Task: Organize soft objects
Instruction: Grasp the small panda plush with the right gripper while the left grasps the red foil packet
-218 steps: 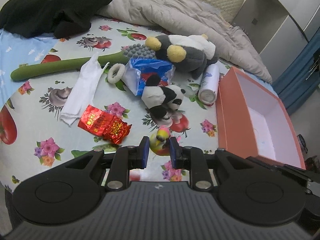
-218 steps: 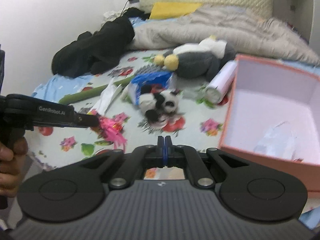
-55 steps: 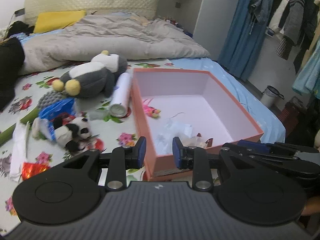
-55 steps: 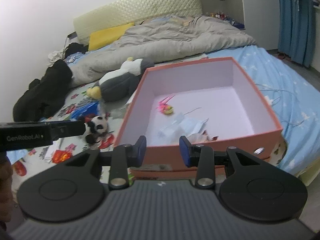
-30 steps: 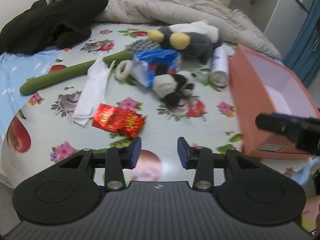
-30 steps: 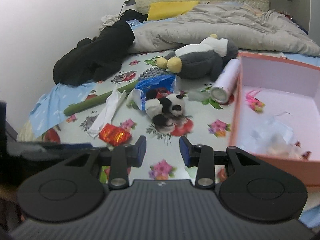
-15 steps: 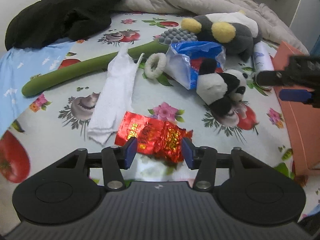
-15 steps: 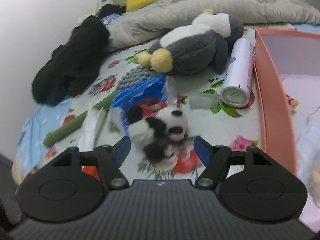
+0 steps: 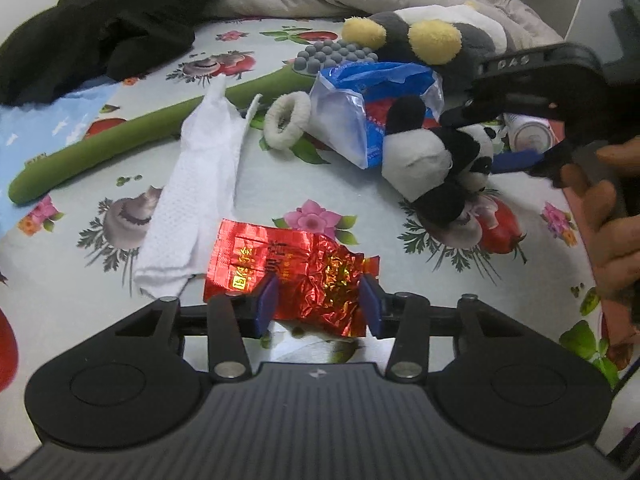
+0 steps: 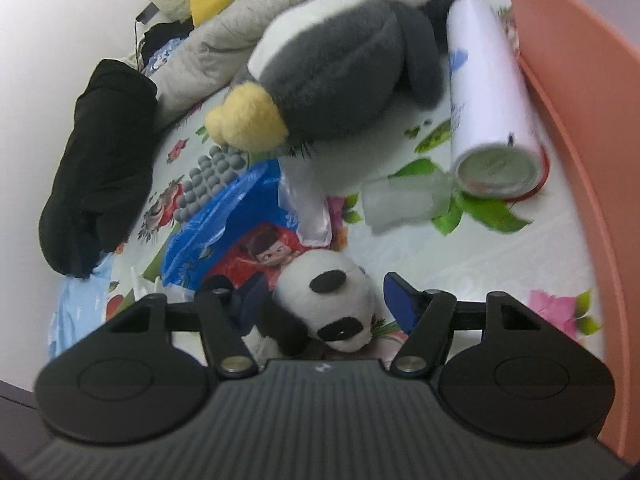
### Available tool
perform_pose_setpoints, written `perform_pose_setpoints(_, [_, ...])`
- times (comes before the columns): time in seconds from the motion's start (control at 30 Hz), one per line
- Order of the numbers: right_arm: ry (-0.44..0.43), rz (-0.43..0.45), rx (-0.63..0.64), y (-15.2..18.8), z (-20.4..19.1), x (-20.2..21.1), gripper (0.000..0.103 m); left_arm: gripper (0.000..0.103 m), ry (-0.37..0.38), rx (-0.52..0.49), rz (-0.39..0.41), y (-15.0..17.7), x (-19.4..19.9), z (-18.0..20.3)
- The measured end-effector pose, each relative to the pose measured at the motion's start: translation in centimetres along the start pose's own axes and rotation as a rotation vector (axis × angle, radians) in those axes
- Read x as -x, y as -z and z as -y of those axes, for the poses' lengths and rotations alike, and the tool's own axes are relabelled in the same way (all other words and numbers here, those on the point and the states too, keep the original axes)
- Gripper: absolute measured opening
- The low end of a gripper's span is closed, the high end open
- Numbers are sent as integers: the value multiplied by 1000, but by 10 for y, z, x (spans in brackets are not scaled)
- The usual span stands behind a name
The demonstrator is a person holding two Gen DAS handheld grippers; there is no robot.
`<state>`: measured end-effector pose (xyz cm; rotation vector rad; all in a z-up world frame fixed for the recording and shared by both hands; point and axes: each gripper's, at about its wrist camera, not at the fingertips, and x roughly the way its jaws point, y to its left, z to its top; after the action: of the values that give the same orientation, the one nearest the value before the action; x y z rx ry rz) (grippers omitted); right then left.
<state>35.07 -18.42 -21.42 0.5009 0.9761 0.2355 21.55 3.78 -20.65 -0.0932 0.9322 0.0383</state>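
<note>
Left gripper (image 9: 318, 300) jaws closing, astride red foil packet (image 9: 288, 272), no grip visible. Right gripper (image 10: 324, 300) jaws closing around panda plush (image 10: 328, 308), pads clear. Orange box (image 10: 568, 92) at 2 o'clock.

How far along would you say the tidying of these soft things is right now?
Early. Nothing is gripped: the left gripper is closing around the red foil packet, the right gripper around the panda plush. The penguin plush, white cloth and hair tie remain.
</note>
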Motion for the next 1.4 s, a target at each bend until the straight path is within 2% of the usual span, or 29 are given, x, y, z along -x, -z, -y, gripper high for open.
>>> perform_pose_setpoints(0.07, [-22,-20,-29,0,2,-5,59,43,14,6,-5,-1,-1,0])
perform_pose_setpoints(0.2, [-29,-32,-45,-1,3,-4,56,39,32,17,-15,-1,-1,1])
perform_pose_setpoints(0.4, [-21,-30,10,2,-2,10,55,33,46,41,-18,1,3,2])
perform_pose_setpoints(0.53, [-16,-20,37,7,-2,25,55,33,57,58,-16,1,9,3])
perform_pose_setpoints(0.77, [28,13,156,20,-11,58,55,33,61,79,3,3,27,6])
perform_pose_setpoints(1.23, [98,81,361,69,-24,124,55,33,65,92,47,17,75,11])
perform_pose_setpoints(1.4, [100,104,382,86,-27,149,55,33,74,90,85,17,99,12])
